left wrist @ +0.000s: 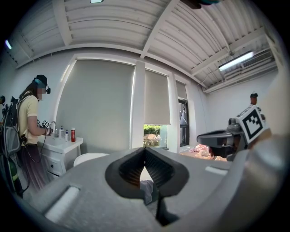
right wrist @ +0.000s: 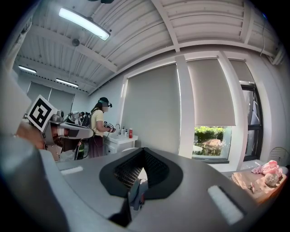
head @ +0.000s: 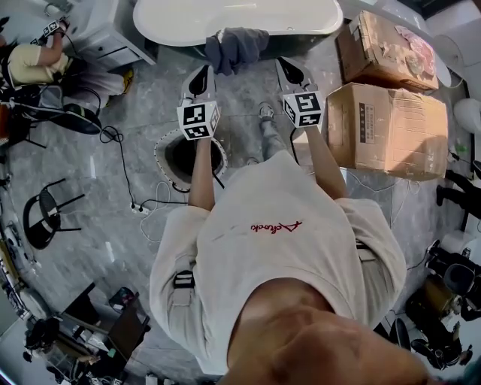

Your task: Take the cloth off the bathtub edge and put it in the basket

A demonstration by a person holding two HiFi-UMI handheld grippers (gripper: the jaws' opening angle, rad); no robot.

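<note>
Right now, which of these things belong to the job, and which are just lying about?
Job:
grey cloth
bathtub edge
basket
left gripper and right gripper, both shut, holding nothing

Lying about:
cardboard boxes
black chair
another person

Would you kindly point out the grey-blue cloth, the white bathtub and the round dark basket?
grey-blue cloth [head: 237, 46], head view: middle of its folds.
white bathtub [head: 173, 22], head view: bare inner wall.
round dark basket [head: 159, 154], head view: pale left rim.

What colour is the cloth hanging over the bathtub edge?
The cloth is plain dark blue-grey; the head view shows it best.
</note>
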